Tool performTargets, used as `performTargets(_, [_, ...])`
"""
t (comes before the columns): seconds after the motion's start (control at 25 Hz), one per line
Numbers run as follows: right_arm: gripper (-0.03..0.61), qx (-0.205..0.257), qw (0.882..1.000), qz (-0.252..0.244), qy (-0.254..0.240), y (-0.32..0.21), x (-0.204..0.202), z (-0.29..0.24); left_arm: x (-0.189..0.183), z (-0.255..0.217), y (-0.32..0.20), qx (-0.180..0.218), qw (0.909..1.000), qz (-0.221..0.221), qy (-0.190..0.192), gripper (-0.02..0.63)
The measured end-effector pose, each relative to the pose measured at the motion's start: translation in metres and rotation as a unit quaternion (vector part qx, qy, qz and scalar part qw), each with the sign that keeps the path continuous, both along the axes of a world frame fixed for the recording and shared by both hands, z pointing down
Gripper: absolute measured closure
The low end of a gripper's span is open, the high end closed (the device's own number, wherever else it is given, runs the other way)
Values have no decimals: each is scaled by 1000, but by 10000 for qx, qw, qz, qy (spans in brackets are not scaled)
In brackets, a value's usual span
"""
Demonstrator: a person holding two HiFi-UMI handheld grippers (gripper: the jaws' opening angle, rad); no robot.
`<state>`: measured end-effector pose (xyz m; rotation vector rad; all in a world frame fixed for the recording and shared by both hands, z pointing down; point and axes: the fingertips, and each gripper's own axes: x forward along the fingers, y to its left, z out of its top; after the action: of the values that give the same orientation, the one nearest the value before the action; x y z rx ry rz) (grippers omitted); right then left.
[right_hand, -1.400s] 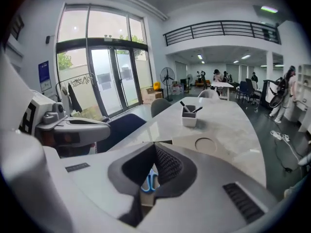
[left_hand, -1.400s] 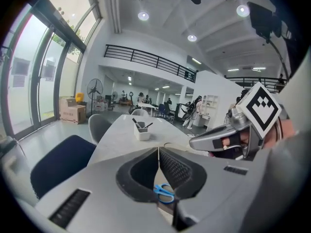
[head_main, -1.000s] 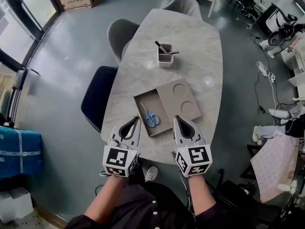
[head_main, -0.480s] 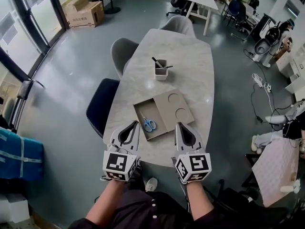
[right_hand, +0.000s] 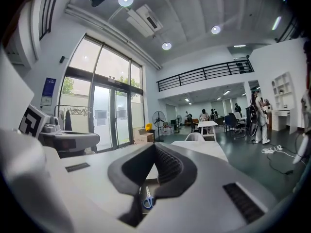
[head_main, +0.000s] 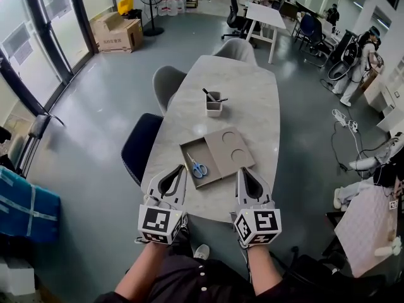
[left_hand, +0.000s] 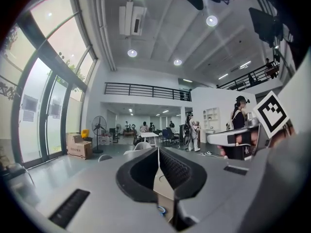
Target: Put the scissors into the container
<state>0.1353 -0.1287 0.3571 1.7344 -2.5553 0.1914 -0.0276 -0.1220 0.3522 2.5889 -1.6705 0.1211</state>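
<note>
The blue-handled scissors lie in the open left compartment of a flat grey container on the marble table. Both grippers hover over the table's near edge, short of the container. My left gripper is shut and empty, its tip just left of the scissors. My right gripper is also shut and empty, near the container's right front corner. In the left gripper view the jaws meet, with a bit of blue handle below them. The right gripper view shows the scissors under the shut jaws.
A small square cup holding pens stands further back on the table. The container's right half has two round recesses. Chairs stand along the table's left side and far end. People and desks fill the back of the room.
The head view has tilted up, showing more of the room. Both grippers stay shut near the table's front edge and the scissors have not moved.
</note>
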Motion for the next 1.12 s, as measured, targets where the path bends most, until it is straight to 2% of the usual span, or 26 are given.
performTargets(0.56, [581, 246, 9996, -61, 80, 22, -6, -18, -2, -16, 22, 194, 9998, -45, 19, 594])
performTargets(1.12, [583, 317, 9993, -173, 88, 21, -18, -25, -12, -16, 20, 191, 9997, -144, 34, 594])
